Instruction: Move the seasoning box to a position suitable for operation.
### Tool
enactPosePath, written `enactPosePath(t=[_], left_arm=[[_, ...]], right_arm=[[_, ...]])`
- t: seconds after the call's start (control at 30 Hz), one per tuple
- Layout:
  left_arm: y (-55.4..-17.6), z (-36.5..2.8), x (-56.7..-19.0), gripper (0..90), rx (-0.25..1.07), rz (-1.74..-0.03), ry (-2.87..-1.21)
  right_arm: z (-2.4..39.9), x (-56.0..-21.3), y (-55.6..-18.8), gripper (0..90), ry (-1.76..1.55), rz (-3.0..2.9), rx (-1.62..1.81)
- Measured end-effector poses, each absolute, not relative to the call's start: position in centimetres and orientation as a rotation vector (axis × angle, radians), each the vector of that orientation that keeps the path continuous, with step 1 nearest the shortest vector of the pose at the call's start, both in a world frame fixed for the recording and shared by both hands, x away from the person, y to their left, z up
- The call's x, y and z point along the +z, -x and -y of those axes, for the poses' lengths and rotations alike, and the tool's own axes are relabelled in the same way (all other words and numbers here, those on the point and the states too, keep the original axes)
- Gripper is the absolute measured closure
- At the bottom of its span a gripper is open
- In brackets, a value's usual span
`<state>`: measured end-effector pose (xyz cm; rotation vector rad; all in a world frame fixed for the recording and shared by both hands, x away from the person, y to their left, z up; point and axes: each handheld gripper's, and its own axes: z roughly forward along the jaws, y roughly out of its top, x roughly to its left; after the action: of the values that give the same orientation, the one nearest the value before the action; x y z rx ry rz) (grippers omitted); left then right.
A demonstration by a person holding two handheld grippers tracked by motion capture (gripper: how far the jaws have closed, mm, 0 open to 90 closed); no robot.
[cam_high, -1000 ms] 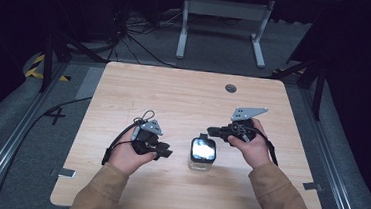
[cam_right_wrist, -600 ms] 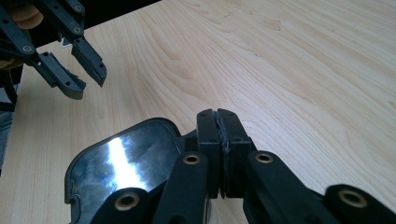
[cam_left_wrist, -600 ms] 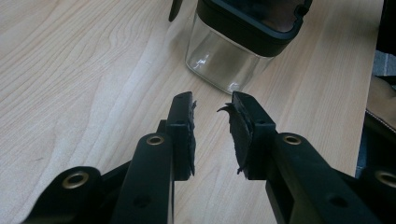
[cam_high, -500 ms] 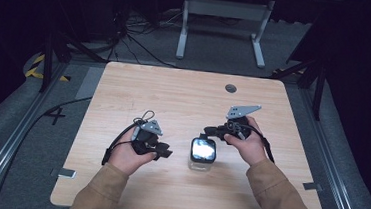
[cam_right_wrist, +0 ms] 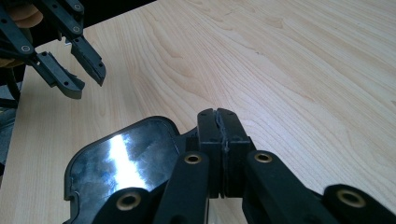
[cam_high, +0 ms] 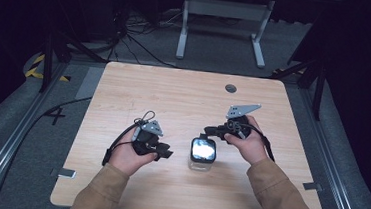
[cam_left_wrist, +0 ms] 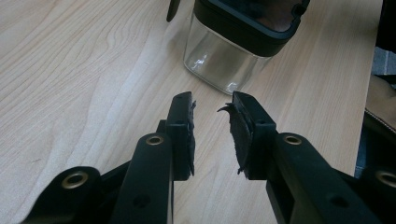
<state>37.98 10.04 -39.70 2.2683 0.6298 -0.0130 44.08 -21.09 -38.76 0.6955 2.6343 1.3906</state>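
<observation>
Right gripper (cam_right_wrist: pixel 219 122), jaws pressed together at lower centre, rests above the jar (cam_high: pixel 202 155) lid (cam_right_wrist: pixel 122 161); left gripper (cam_left_wrist: pixel 212 109), parted, aims to steady it.

Right tool (cam_high: pixel 206 132) came slightly lower and nearer to clear jar with black lid (cam_high: pixel 203 153); closed tips now sat at far edge of lid. Grey plate (cam_high: pixel 243 110) on this tool dropped a little and tilted less. Right hand (cam_high: pixel 246 142) shifted little toward jar with it.
</observation>
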Motion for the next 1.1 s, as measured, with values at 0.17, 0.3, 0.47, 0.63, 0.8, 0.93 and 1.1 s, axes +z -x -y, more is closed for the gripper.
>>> enactPosePath(t=[0.17,0.3,0.47,0.63,0.8,0.93,1.1], left_arm=[[-37.9,-9.9,-39.8,70.0,-0.01,-0.624,-2.263],[-37.8,-9.7,-39.8,70.1,-0.011,-0.616,-2.263],[-37.7,-9.3,-39.8,70.6,-0.014,-0.607,-2.265],[-37.7,-9.2,-39.8,71.3,-0.016,-0.601,-2.267],[-37.5,-8.9,-39.7,72.0,-0.026,-0.586,-2.274],[-37.4,-8.6,-39.7,74.0,-0.028,-0.577,-2.276],[-37.2,-8.3,-39.6,77.5,-0.052,-0.557,-2.265]], right_arm=[[21.1,-38.8,-44.1,90.0,-0.7,-2.636,1.39],[21.1,-38.8,-44.2,90.0,-0.708,-2.641,1.396],[21.1,-38.7,-44.2,90.0,-0.714,-2.644,1.389],[21.0,-38.7,-44.3,90.0,-0.713,-2.644,1.387],[21.0,-38.8,-44.3,90.0,-0.713,-2.64,1.381],[21.0,-38.8,-44.3,90.0,-0.719,-2.639,1.378],[21.0,-38.8,-44.3,90.0,-0.723,-2.636,1.371]])
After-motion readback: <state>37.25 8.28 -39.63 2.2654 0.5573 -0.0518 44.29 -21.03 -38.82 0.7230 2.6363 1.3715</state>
